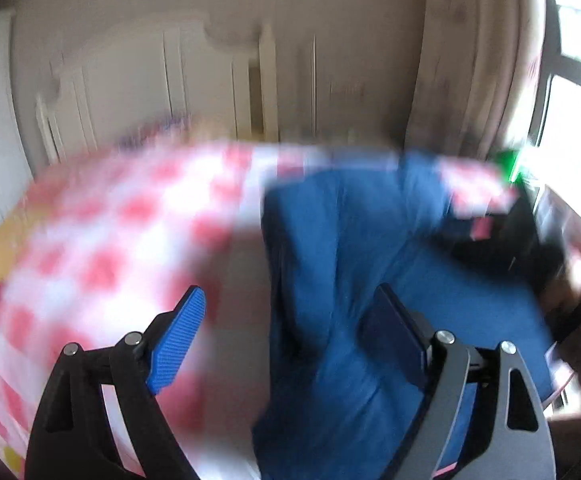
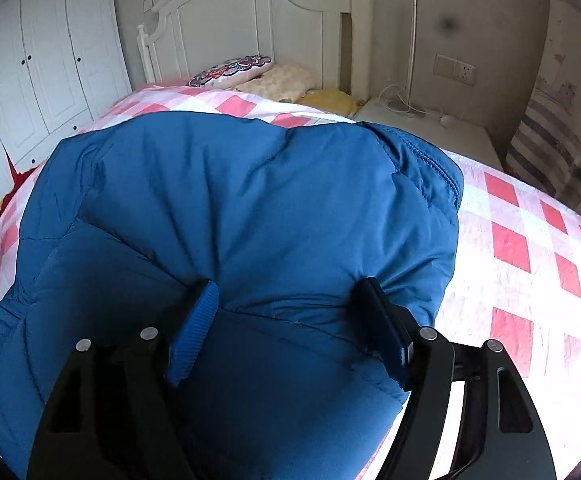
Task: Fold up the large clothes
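Blue padded jacket (image 2: 230, 208) lies on the checked bedspread (image 2: 530, 240), bunched between the right gripper (image 2: 290, 320), pads pressing its fabric. Left gripper (image 1: 290, 340) hangs spread, empty; its view is blurred.

A bed (image 2: 530, 248) with a white headboard (image 2: 250, 12) carries a red-and-white checked cover. Spread across the cover lies a blue padded jacket (image 2: 250, 200) (its zipped edge toward the right side). At the head end rest a patterned pillow (image 2: 230, 69), a cream cushion (image 2: 278, 79) and a yellow cloth (image 2: 330, 100).
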`<action>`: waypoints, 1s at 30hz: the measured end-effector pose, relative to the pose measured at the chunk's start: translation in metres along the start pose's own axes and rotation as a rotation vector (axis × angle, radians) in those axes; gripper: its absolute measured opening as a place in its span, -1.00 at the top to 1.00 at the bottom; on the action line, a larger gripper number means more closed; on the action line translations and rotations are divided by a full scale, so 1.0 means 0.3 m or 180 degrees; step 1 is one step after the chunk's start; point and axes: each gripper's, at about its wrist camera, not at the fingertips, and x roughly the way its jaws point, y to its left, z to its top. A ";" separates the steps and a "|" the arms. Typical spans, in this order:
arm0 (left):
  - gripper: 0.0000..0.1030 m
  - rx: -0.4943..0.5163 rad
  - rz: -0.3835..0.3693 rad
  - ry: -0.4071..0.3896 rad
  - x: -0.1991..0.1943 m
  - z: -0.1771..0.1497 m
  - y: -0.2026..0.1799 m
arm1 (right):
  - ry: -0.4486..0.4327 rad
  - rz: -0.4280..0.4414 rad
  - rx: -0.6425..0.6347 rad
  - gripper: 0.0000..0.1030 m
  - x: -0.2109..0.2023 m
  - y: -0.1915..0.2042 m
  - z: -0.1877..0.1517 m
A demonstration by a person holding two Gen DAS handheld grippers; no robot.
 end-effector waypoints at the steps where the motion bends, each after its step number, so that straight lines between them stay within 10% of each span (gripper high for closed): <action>1: -0.69 0.0030 0.0020 -0.0122 -0.023 0.059 -0.008 | -0.0011 -0.0008 -0.0001 -0.34 -0.001 -0.001 0.000; 7: -0.70 0.0199 0.0146 0.0115 0.195 0.254 -0.081 | -0.0049 -0.0016 0.0001 -0.34 0.002 0.008 -0.003; 13: -0.78 0.0218 0.0394 0.0841 0.600 0.107 -0.050 | -0.0115 0.0044 0.0025 -0.34 -0.005 -0.002 -0.009; 19: -0.93 0.0050 0.0351 0.0807 0.604 0.083 0.001 | 0.0007 0.0061 -0.0113 -0.34 -0.028 0.004 0.040; 25: -0.95 -0.0051 0.0301 0.0742 0.604 0.071 0.009 | -0.0475 0.0032 0.0047 -0.28 -0.113 -0.084 0.181; 30: -0.96 -0.0079 0.0313 0.0691 0.598 0.068 0.010 | 0.0034 -0.0077 -0.0082 -0.30 0.130 -0.096 0.208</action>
